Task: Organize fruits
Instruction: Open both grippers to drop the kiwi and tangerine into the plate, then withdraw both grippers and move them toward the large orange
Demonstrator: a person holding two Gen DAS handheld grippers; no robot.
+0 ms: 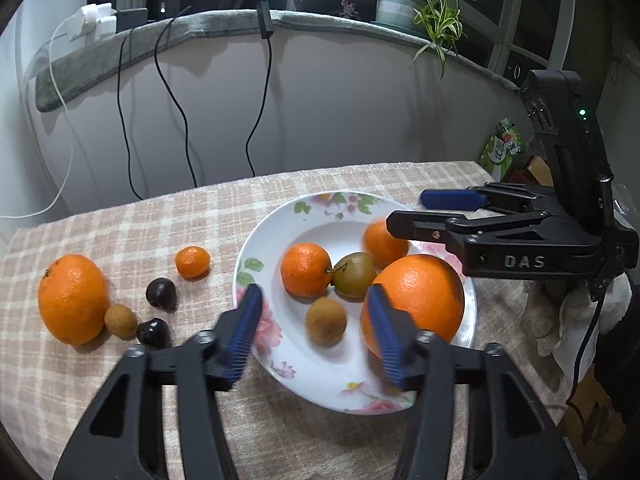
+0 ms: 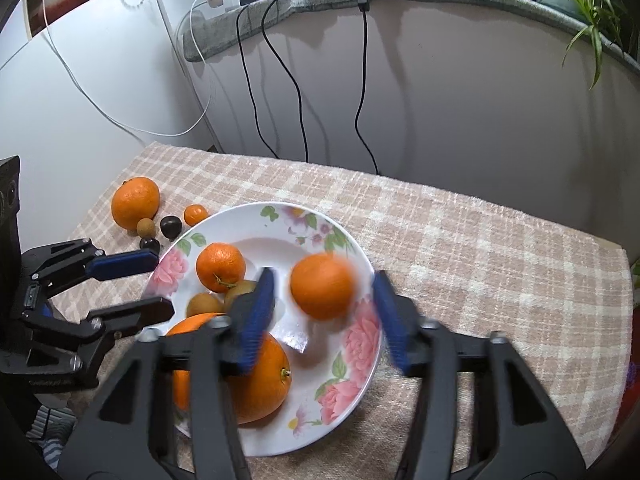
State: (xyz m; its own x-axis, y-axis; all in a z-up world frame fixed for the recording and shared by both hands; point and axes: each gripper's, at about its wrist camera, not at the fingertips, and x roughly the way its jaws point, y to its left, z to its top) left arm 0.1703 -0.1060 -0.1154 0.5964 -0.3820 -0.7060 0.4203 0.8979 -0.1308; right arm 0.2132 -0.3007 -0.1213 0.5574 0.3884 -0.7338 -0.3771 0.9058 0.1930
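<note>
Inspection of the worktop (image 1: 160, 232), covered in a beige checked cloth.

A white round plate with a pink floral rim (image 1: 256, 264) lies near the middle of the worktop. In it: a large orange (image 1: 424, 300) at the near side, a small mandarin with a stem (image 1: 306, 270), a greenish-brown round fruit (image 1: 354, 274) touching that mandarin, a brown longan (image 1: 326, 321) just in front of it, and a second mandarin (image 2: 322, 286) on the plate's right half, motion-blurred in the right wrist view.

Outside the plate, toward the left edge of the worktop: a second large orange (image 1: 72, 300), a brown longan beside it (image 1: 121, 321), two dark cherries (image 1: 161, 293) and a tiny mandarin (image 1: 193, 262), all close together.

Left gripper (image 1: 312, 312): blue-padded fingers (image 1: 244, 328) released, parted over the near left rim of the plate; the brown longan shows between them, not touched.

Right gripper (image 2: 324, 300): fingers (image 2: 256, 320) released, parted; the blurred mandarin lies between them with a gap on each side, not clamped.

Black cables (image 1: 176, 100) hang down the wall behind the far edge.
</note>
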